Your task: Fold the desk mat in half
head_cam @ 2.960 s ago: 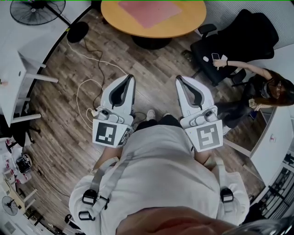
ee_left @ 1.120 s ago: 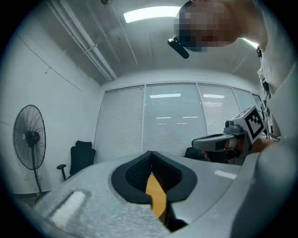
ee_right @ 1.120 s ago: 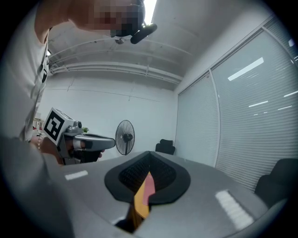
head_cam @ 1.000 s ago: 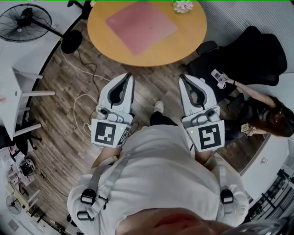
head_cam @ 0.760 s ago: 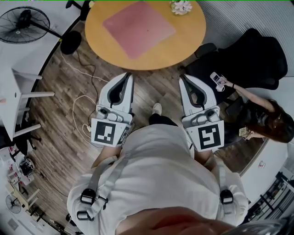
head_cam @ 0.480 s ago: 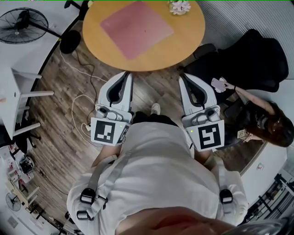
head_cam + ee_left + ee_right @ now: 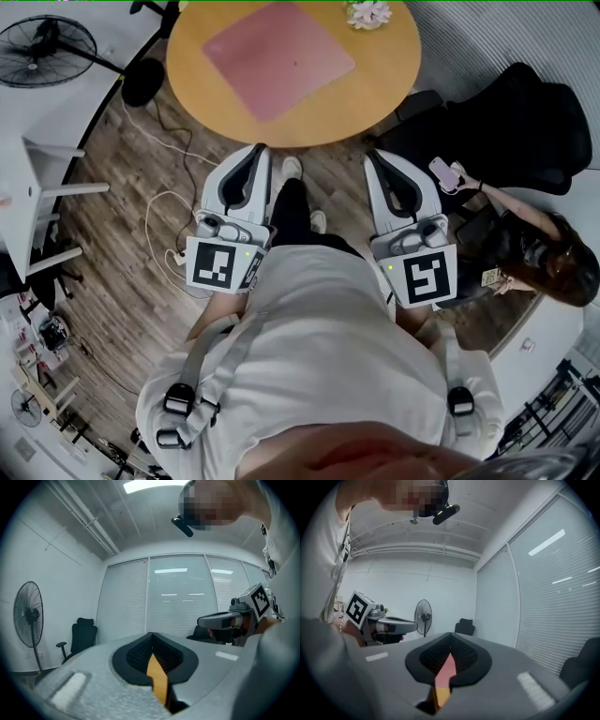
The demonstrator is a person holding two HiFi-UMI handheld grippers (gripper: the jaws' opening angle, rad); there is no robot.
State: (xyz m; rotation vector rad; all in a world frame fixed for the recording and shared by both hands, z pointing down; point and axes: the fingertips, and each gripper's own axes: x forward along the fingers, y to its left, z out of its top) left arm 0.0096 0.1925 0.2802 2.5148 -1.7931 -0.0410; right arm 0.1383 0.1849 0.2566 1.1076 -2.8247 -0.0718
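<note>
We see the pink desk mat (image 7: 278,58) flat on the round table (image 7: 384,84), nearly square, one corner pointing at us | our left gripper (image 7: 255,153) and right gripper (image 7: 370,157): both pressed together, empty, away from the mat

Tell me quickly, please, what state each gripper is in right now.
Left gripper: closed, holding nothing.
Right gripper: closed, holding nothing.
</note>
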